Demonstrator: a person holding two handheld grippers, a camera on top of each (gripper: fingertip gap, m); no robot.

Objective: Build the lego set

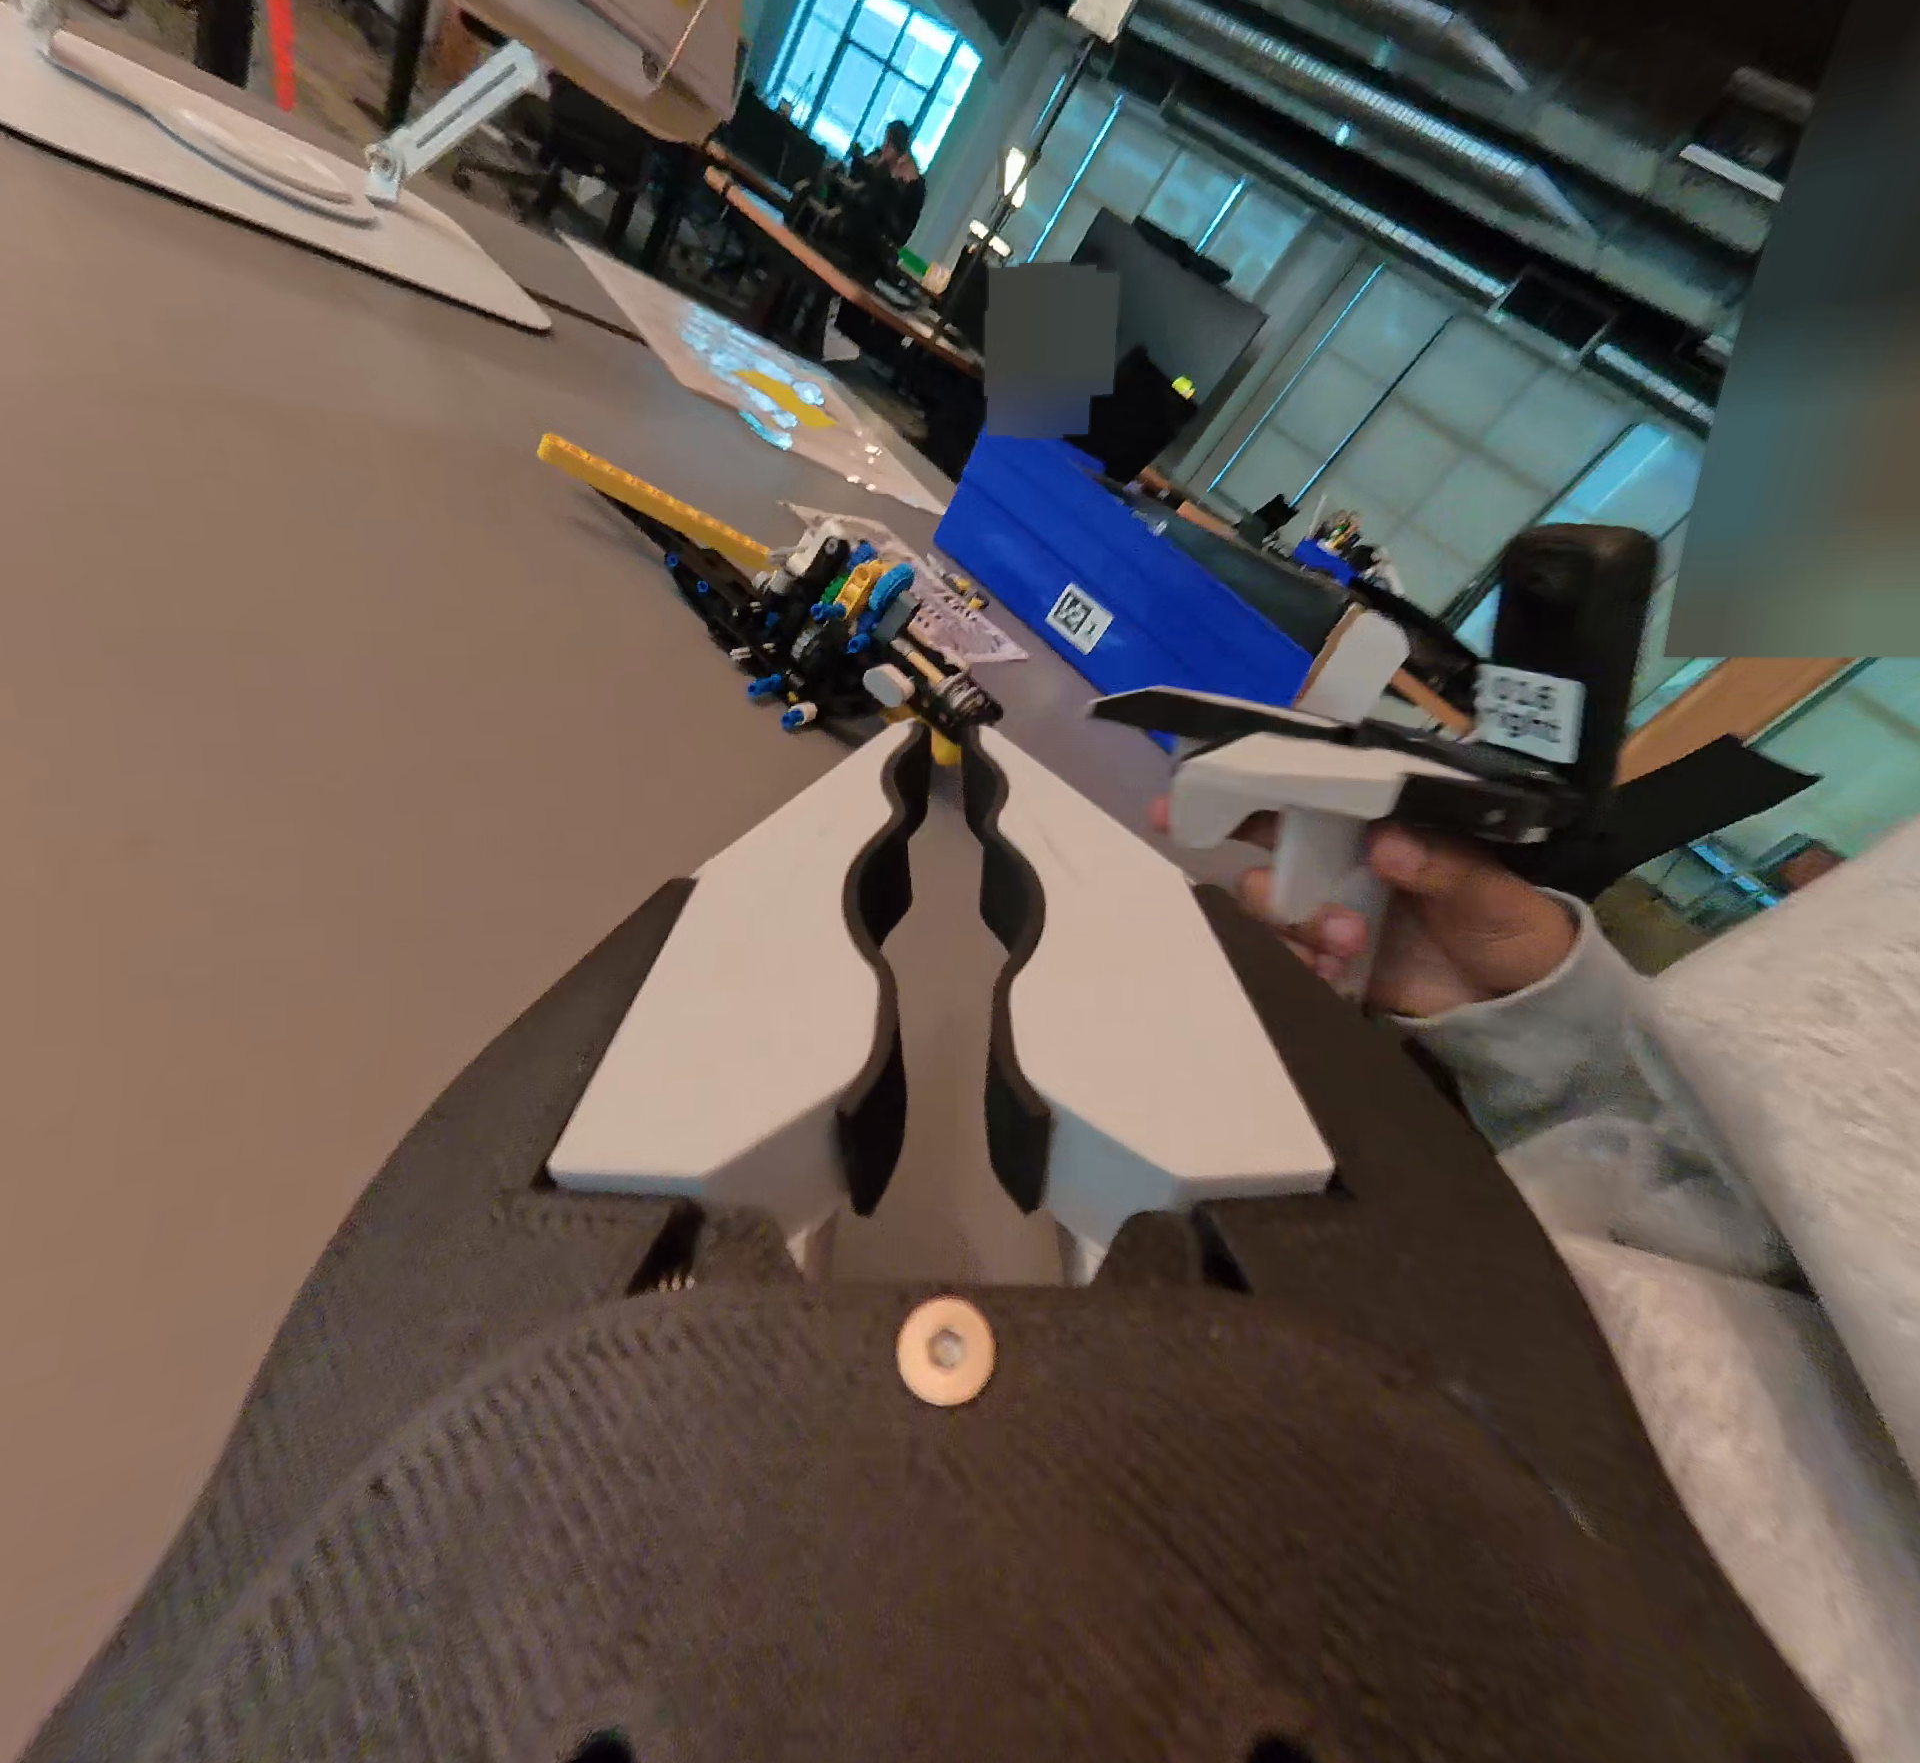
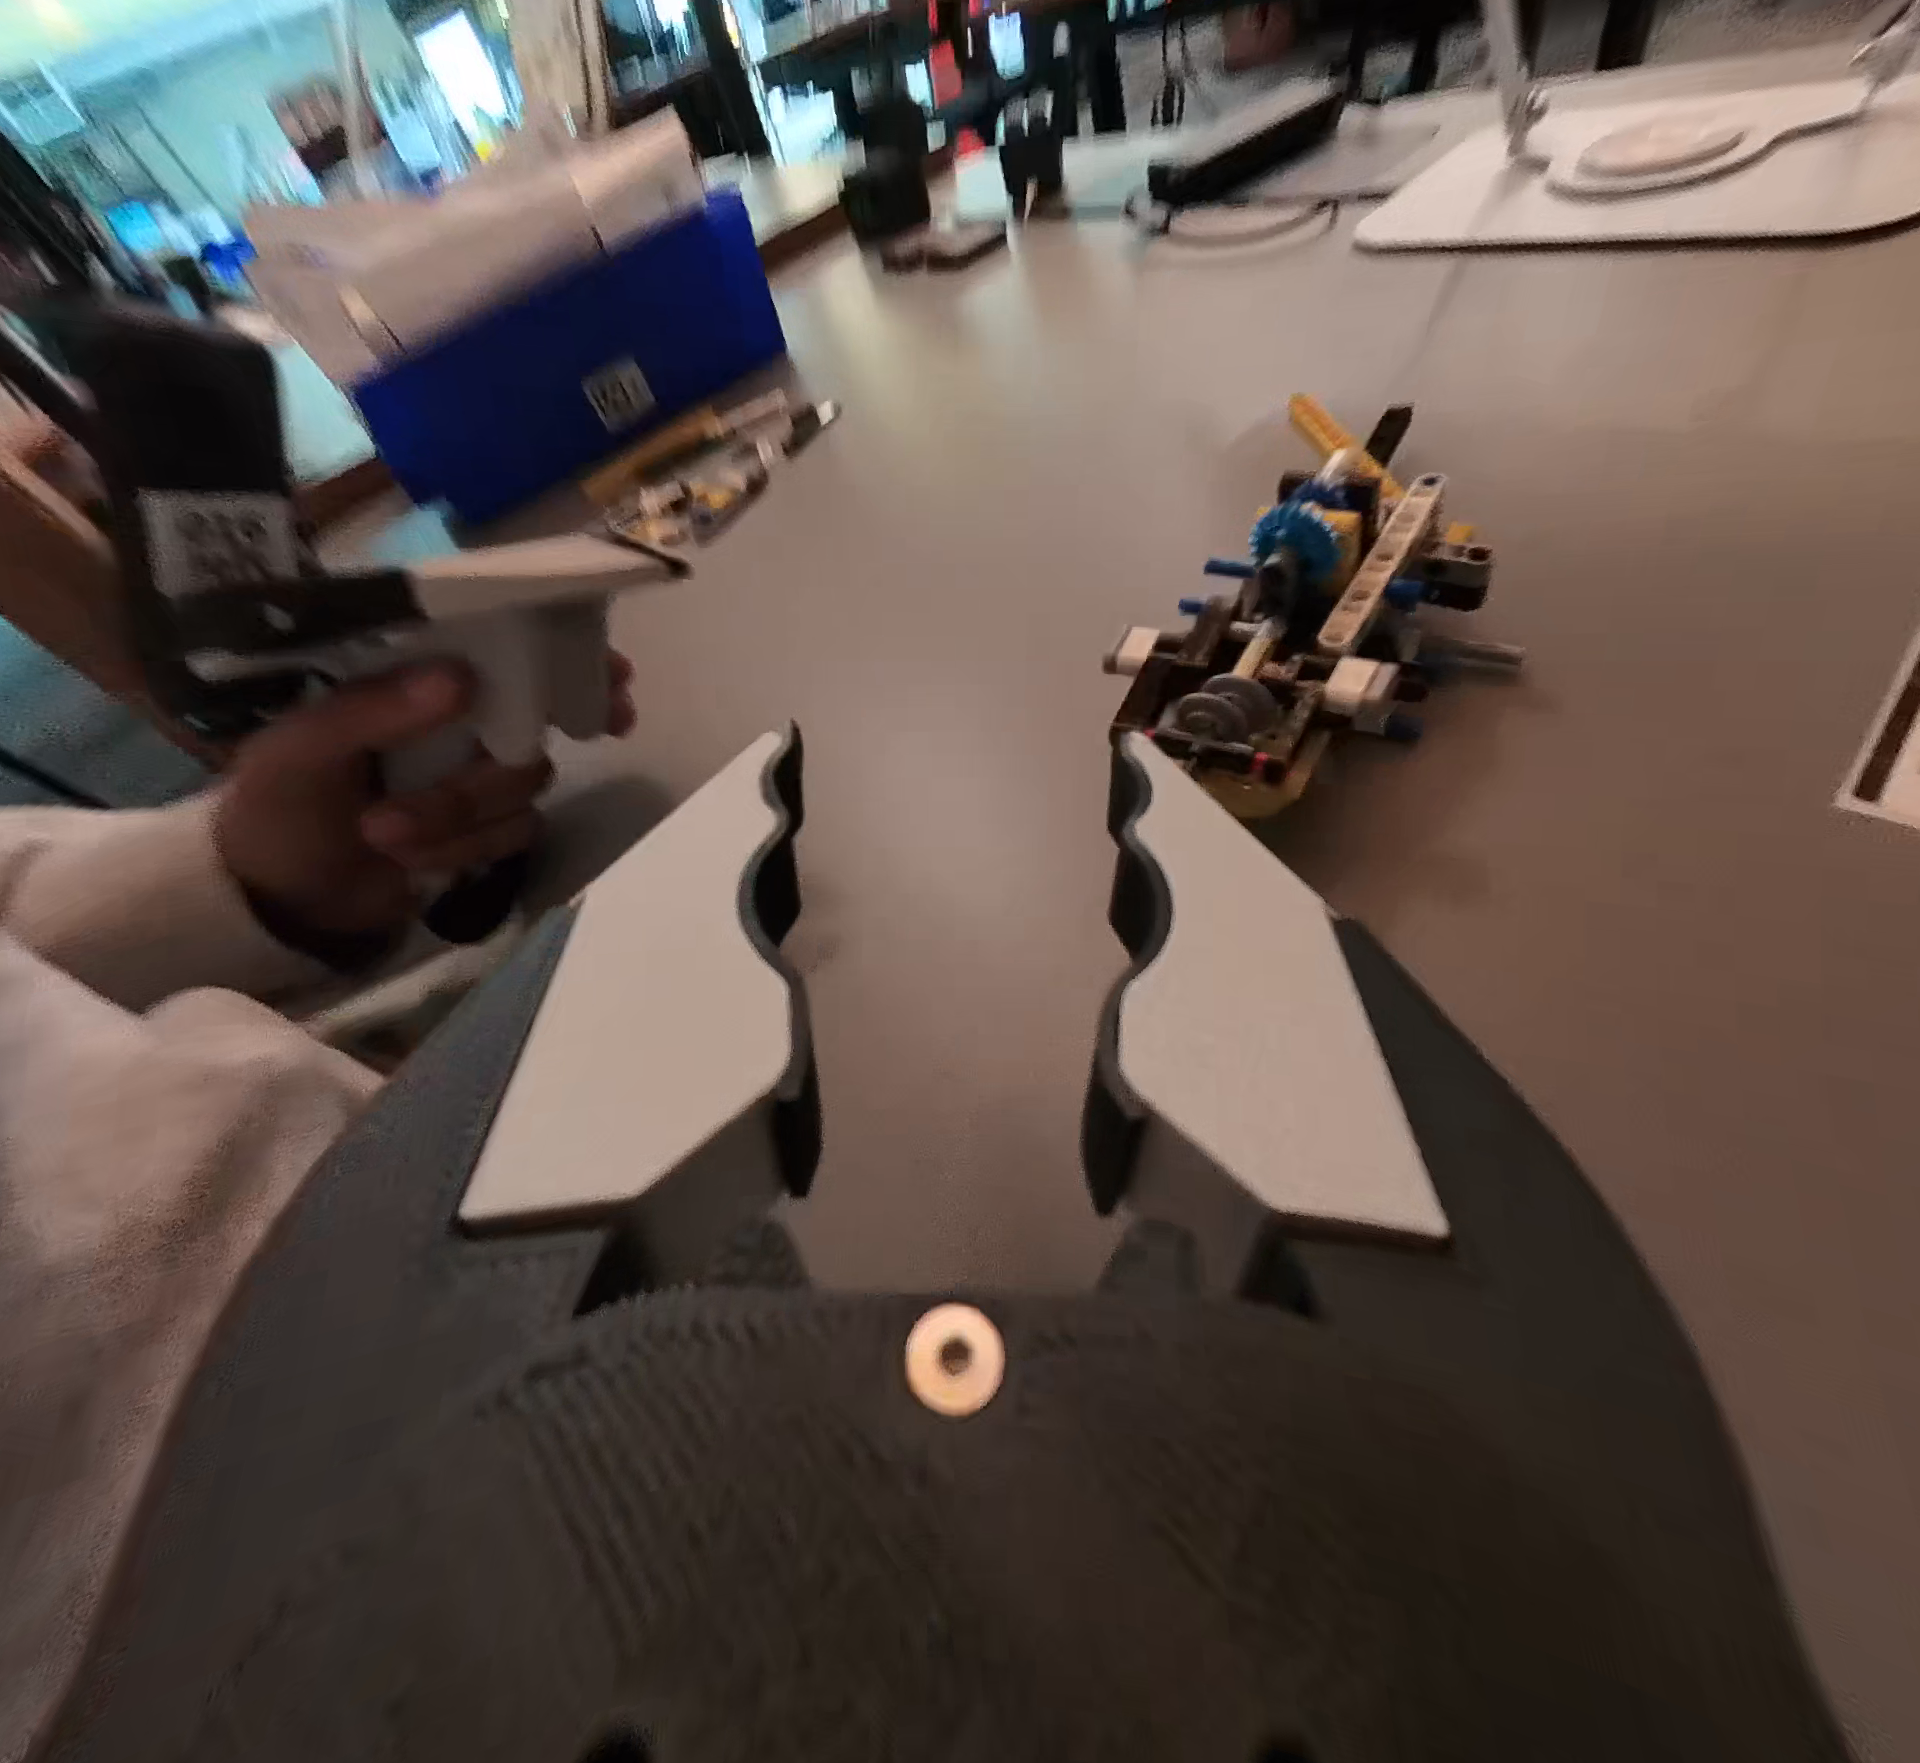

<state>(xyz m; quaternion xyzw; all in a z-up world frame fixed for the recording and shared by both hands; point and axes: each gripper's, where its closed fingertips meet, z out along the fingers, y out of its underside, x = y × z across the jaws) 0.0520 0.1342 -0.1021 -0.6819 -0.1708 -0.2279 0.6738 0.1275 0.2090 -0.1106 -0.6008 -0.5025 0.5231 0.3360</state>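
Note:
The partly built lego model (image 2: 1320, 612), black and yellow with blue gears and pins, lies on the grey table (image 2: 987, 487). My right gripper (image 2: 961, 757) is open and empty, low over the table, with its right fingertip just short of the model's near end. In the left wrist view the model (image 1: 831, 622) lies beyond my left gripper (image 1: 940, 747), whose jaws stand almost together with only a narrow gap and nothing seen between them. The right wrist view shows the left gripper (image 2: 655, 560) well left of the model, not touching it. The right gripper (image 1: 1195, 726) shows at right.
A blue bin (image 2: 561, 363) stands at the back left, with loose parts and bags (image 2: 686, 477) in front of it. Paper sheets (image 1: 748, 373) lie behind the model. A white stand base (image 2: 1642, 175) sits at the far right. A hand (image 1: 1434, 903) holds the right gripper.

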